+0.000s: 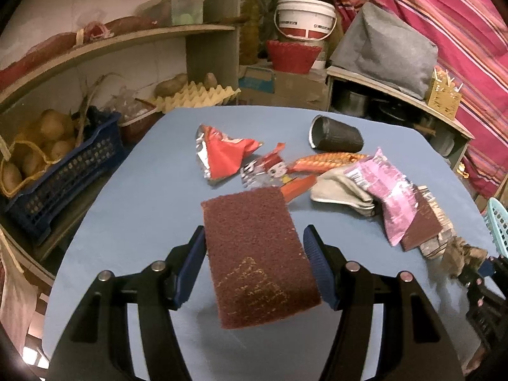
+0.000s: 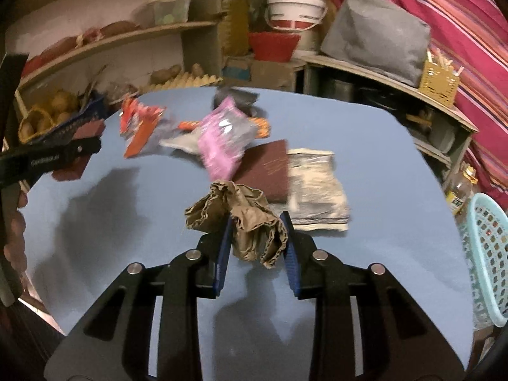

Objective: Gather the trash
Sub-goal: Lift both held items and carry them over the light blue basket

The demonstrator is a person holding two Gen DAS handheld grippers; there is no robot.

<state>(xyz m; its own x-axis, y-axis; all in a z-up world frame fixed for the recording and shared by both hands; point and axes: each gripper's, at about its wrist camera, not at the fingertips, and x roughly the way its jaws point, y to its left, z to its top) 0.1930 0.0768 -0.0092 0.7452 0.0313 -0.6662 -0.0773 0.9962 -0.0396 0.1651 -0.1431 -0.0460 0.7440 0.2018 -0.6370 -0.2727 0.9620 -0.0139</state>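
Both tongs clenched | left: scouring pad | right: crumpled paper (lifted)

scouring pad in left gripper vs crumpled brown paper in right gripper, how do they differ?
Shape: the scouring pad is a flat rectangle; the crumpled brown paper is a wrinkled wad.
Colour: the pad is dark maroon with a faint gold print, the paper is plain tan.
Fit: the pad spans the left gripper edge to edge, while the paper bulges past the right gripper.
Shared: both are clamped, held above the blue table.
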